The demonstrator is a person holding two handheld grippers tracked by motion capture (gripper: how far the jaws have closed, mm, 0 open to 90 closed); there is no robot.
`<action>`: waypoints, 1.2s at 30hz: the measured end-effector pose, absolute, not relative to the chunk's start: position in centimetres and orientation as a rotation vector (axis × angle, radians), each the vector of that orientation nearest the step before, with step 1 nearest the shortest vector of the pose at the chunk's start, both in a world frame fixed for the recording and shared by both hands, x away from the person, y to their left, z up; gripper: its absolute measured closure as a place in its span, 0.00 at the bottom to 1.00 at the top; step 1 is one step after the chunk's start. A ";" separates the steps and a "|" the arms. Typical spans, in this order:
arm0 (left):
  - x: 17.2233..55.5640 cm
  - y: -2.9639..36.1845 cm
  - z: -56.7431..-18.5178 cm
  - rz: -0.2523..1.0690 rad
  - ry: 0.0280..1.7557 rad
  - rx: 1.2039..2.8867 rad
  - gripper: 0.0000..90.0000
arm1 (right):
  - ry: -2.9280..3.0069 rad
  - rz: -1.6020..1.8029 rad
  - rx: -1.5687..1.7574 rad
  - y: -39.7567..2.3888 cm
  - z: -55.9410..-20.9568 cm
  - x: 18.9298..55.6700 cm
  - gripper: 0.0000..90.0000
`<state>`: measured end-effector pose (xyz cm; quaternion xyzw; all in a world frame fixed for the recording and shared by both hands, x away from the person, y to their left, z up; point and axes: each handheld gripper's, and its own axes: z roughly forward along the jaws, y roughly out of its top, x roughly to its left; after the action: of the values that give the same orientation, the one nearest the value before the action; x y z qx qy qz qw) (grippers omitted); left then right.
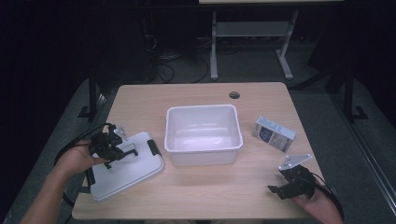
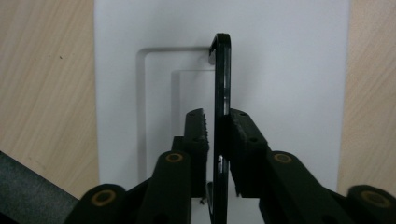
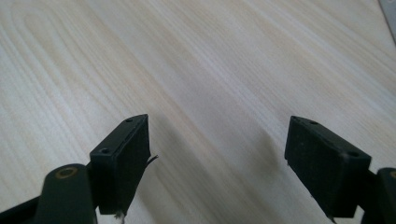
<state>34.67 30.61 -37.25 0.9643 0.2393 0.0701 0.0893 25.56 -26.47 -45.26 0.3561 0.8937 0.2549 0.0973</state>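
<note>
A light wooden desk [image 1: 205, 191] stands on grey floor [image 1: 327, 112]. Behind it, a white-legged table [image 1: 215, 46] and tangled cables [image 1: 168, 65] sit in darkness.

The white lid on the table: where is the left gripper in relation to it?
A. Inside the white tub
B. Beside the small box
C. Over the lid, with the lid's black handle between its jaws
C: the left gripper is over the white lid, and the left gripper view shows the upright black handle between its jaws.
</note>
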 end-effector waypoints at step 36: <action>33.5 31.4 -35.7 0.206 0.753 2.743 0.49 | 2.829 0.518 0.825 -25.9 -39.6 27.9 0.20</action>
<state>33.53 31.39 -35.67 0.9517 0.2612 0.0715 0.1444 27.92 -25.94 -39.57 0.2752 0.9428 0.1727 0.0749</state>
